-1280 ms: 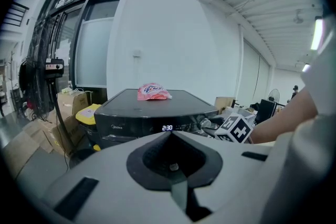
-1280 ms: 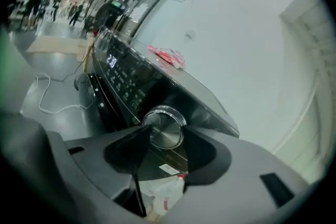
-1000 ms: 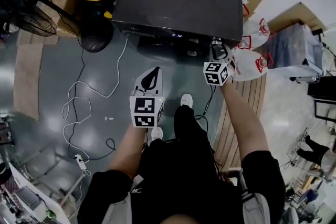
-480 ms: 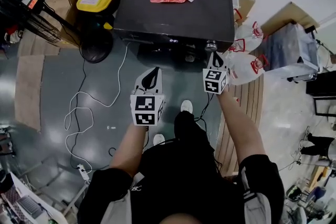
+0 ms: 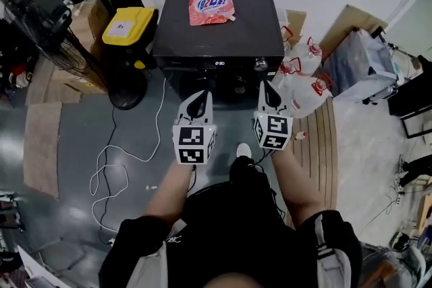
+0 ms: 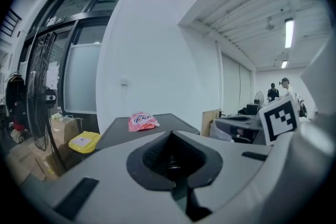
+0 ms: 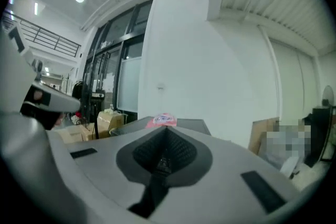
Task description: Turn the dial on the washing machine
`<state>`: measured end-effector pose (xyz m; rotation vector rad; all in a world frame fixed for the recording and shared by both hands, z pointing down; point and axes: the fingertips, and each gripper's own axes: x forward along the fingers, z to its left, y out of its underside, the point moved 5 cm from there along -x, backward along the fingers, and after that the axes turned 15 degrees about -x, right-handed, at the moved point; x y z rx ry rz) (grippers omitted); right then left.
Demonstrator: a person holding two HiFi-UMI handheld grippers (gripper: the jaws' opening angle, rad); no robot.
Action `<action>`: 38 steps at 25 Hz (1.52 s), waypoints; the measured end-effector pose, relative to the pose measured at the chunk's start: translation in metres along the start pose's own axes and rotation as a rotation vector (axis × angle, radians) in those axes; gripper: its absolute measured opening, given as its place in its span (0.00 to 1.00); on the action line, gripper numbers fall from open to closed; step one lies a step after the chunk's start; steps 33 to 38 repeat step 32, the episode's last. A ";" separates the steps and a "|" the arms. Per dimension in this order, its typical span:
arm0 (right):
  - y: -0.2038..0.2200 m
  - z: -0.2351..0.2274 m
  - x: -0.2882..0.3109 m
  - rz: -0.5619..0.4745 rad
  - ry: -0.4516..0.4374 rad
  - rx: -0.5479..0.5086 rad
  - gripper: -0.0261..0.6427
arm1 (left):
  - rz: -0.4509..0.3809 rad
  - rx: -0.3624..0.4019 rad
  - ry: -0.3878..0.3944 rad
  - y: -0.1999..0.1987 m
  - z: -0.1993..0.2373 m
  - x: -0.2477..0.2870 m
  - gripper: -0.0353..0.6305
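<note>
The black washing machine point(image 5: 216, 27) stands against the white wall, its round silver dial point(image 5: 260, 65) at the right of the front panel. A pink detergent pouch point(image 5: 210, 3) lies on its lid. My right gripper point(image 5: 268, 88) hangs just below and in front of the dial, apart from it; its jaws have just been closing and are shut with nothing between them. My left gripper point(image 5: 200, 96) is level with it, before the machine's middle, also shut and empty. In the left gripper view the pouch point(image 6: 142, 120) shows beyond the shut left gripper point(image 6: 170, 135). The right gripper point(image 7: 166, 129) shows its pads together.
A yellow-lidded bin point(image 5: 128, 27) stands left of the machine, with a standing fan point(image 5: 40, 30) and cardboard boxes further left. White bags with red handles point(image 5: 304, 74) crowd the machine's right side. A white cable point(image 5: 111, 158) loops over the grey floor. People point(image 6: 278, 91) stand far off.
My right gripper has come away from the dial, risen and shut its jaws. The left gripper has risen too. The machine now appears farther off in the head view.
</note>
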<state>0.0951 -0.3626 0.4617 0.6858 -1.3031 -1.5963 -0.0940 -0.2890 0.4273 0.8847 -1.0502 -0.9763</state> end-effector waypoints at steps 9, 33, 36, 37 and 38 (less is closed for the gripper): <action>-0.074 0.035 -0.111 -0.181 0.069 0.025 0.04 | -0.056 0.025 0.110 -0.012 -0.027 -0.071 0.07; -0.082 0.039 -0.151 -0.197 0.096 0.003 0.04 | -0.097 0.052 0.115 -0.018 -0.041 -0.106 0.07; -0.082 0.039 -0.151 -0.197 0.096 0.003 0.04 | -0.097 0.052 0.115 -0.018 -0.041 -0.106 0.07; -0.082 0.039 -0.151 -0.197 0.096 0.003 0.04 | -0.097 0.052 0.115 -0.018 -0.041 -0.106 0.07; -0.082 0.039 -0.151 -0.197 0.096 0.003 0.04 | -0.097 0.052 0.115 -0.018 -0.041 -0.106 0.07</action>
